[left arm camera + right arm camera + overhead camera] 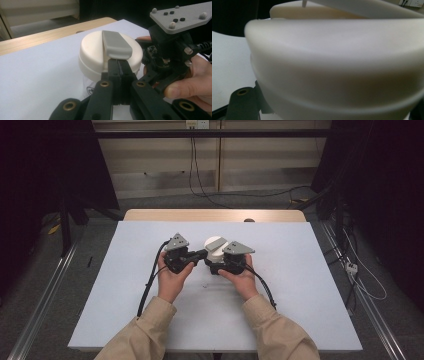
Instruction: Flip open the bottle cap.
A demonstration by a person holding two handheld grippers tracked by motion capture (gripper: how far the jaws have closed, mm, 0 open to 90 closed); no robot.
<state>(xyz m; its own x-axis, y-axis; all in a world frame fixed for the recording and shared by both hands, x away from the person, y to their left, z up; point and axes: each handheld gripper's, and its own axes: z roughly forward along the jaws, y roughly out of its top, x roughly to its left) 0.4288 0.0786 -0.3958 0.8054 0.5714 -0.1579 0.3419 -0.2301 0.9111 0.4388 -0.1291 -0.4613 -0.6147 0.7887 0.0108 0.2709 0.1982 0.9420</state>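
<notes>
High view: a white jar [215, 249] with a cream lid and a grey handle bar across the top stands mid-bench [120, 285], between the two tools. The left hand-held gripper [119, 65] has its jaws pressed together, tips just under the end of the grey handle [115, 44]; whether they pinch anything I cannot tell. The right hand-held gripper [224, 262] sits against the jar's side, apparently around it, though its jaws are hidden, so its state is unclear. To turn the lid well, steady the jar firmly and twist level. Both forearms reach forward, hands low and facing inward.
</notes>
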